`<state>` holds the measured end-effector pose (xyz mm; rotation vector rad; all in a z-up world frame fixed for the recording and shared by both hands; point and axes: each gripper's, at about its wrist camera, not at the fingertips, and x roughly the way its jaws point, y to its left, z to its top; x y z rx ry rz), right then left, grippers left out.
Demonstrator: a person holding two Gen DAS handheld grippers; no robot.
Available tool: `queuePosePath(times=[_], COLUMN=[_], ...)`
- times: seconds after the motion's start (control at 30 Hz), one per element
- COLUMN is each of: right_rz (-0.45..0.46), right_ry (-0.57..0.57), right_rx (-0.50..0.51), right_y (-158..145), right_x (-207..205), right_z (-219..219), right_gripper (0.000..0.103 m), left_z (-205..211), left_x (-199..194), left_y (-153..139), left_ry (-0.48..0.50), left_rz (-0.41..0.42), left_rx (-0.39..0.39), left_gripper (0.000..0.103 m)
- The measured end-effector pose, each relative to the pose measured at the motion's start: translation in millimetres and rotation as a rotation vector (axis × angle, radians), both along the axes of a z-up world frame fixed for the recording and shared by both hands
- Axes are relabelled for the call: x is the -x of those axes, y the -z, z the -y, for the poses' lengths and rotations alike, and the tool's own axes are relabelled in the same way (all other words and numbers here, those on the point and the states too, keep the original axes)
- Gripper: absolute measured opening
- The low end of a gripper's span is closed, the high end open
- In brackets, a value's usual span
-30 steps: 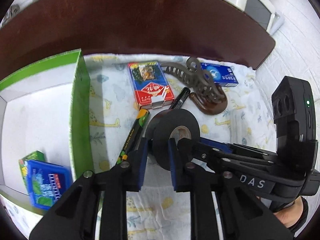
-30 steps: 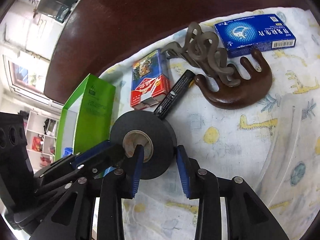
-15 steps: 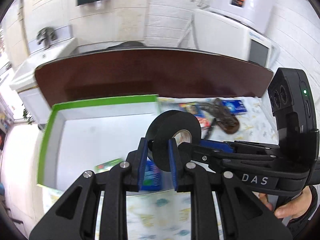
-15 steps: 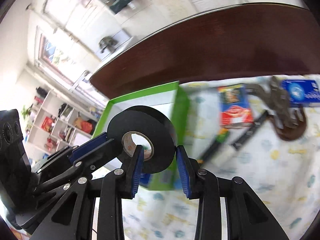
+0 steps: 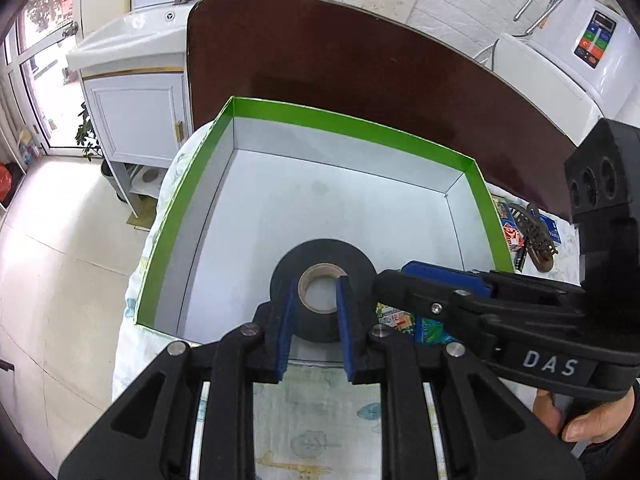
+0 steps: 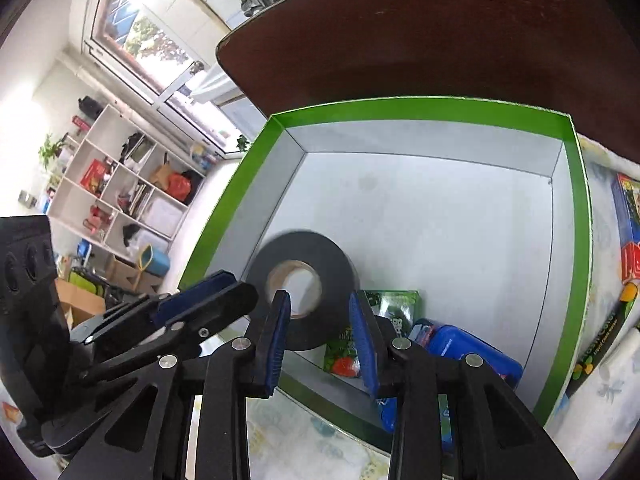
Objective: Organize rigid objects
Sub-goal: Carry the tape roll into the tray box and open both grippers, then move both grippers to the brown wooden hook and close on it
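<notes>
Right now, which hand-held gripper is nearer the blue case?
Right. Right hand-held gripper, jaws closing by the tape roll, grip unclear, hangs over the blue case; left hand-held gripper sits beyond the roll.

Ahead of my tongs, white floor of green-rimmed box [image 5: 344, 208] lies bare, open from above. Black tape roll [image 5: 324, 292] fills gap right at tips. Blue case [image 6: 472, 352] and green packet [image 6: 384, 320] crowd near corner beside right tong. Box walls fence all sides.
</notes>
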<state>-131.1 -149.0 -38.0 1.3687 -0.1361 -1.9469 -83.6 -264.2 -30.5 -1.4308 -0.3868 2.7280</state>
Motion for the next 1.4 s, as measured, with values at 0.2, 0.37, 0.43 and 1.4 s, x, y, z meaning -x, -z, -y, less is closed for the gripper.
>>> queuePosePath(times=[0.2,0.37,0.43,1.4], right_rz=[-0.009,-0.102,-0.129,-0.026], right_ry=[-0.012,0.022,0.05,0.617], right_rx=[-0.027,-0.071,-0.076,-0.059], right_y=[-4.3,-20.1,-28.4,1.7], right_x=[-5.3,-10.7,-11.0,40.0], right_z=[-0.6,-15.8,-30.5,-372.1], right_gripper=[0.035,0.035,0.035,0.048], left_z=[-9.3,-30.0,-42.3,-326.3], left_x=[-3.5,-3.0,-1.1,96.9], left_y=[-2.8,-23.3,-29.9,5.4], left_ry=[-0.004,0.016,0.038,0.37], left_rz=[-0.013,-0.07,-0.083,0.076], left_rx=[0.039,0.073,0.07,0.045], left_gripper=[0.02,0.031,0.037,0.038])
